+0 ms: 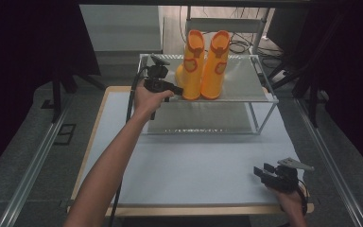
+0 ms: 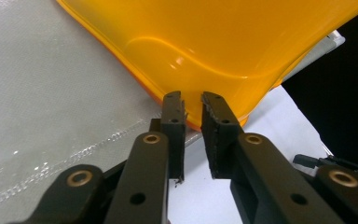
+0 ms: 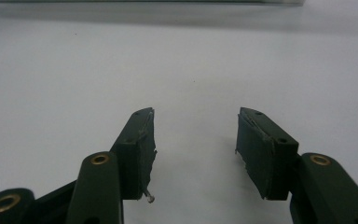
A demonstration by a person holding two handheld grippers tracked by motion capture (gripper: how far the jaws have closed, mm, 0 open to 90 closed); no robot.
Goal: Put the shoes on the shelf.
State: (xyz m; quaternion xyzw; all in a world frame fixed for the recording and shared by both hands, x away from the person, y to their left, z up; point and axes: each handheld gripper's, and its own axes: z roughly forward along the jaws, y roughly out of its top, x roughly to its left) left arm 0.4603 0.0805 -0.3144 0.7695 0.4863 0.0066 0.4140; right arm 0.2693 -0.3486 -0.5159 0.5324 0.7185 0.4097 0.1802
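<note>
The two orange boots stand upright side by side on the top shelf of the metal rack, close to its front edge and a little left of the middle, toes pointing toward the person. The rack sits at the far end of the table, which is covered with a pale sheet.

The left gripper is at the front left corner of the shelf, right up against the toe of the left boot. In the left gripper view its jaws stand a narrow slit apart, their tips meeting the boot's sole rim. They look parted rather than clamped, with nothing pinched between the pads, so to my eye the boot is just let go or not yet taken.

The right gripper rests well apart from all this, near the front right corner of the table, its jaws spread over bare sheet.

The risk I see is at that front edge. The boots are tall and glossy and stand near the lip, so a nudge from the left gripper as it pulls back or closes could tip the left boot onto its neighbour, or slide it off the shelf. A grip on just the thin sole rim would likely slip.
</note>
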